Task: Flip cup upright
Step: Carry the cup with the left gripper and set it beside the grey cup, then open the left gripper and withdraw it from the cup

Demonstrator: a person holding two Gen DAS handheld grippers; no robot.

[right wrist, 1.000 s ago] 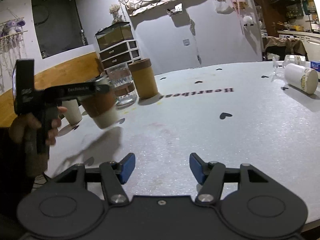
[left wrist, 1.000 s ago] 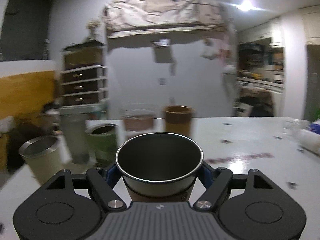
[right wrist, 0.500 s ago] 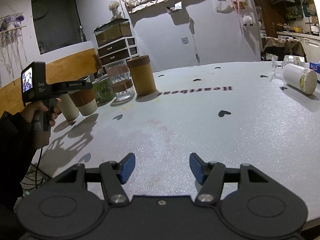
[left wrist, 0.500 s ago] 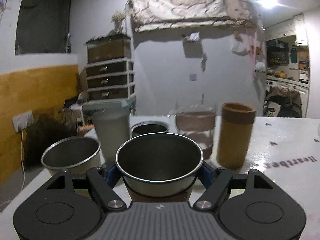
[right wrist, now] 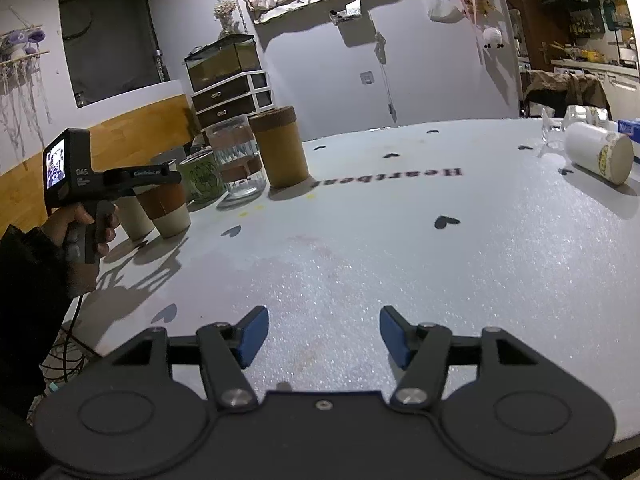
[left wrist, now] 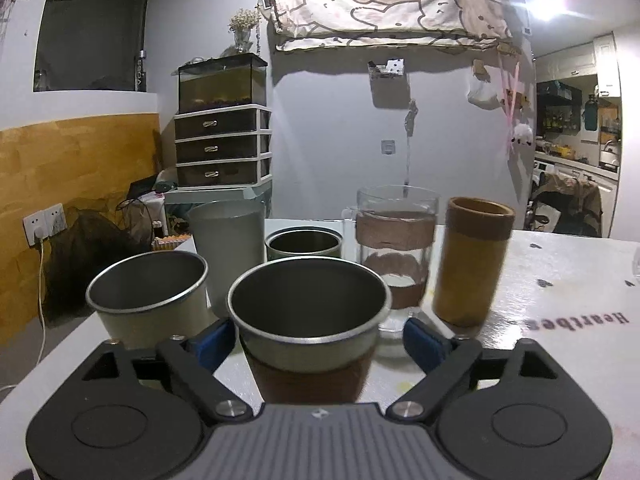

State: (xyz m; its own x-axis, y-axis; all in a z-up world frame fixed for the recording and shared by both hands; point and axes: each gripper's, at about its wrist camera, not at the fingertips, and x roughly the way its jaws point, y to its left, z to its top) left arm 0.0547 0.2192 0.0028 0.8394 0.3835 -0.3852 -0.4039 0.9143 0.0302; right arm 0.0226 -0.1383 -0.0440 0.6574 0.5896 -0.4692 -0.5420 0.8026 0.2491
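A steel cup with a brown sleeve (left wrist: 308, 320) stands upright on the white table, mouth up, between the blue pads of my left gripper (left wrist: 316, 340). The jaws have spread and gaps show on both sides of the cup. In the right wrist view the same cup (right wrist: 166, 208) rests on the table at the left under the left gripper (right wrist: 132, 178). My right gripper (right wrist: 320, 334) is open and empty over the table's near edge. A white mug (right wrist: 598, 156) lies on its side at the far right.
Around the cup stand a cream steel cup (left wrist: 150, 296), a grey tumbler (left wrist: 228, 240), a green steel cup (left wrist: 304, 244), a glass jar with a brown band (left wrist: 394, 248) and a tall brown cup (left wrist: 474, 264). The table's left edge (left wrist: 48, 364) is close.
The left gripper carried the cup leftward and down into the cup group, set it on the table, and its jaws opened. The right gripper stayed still.
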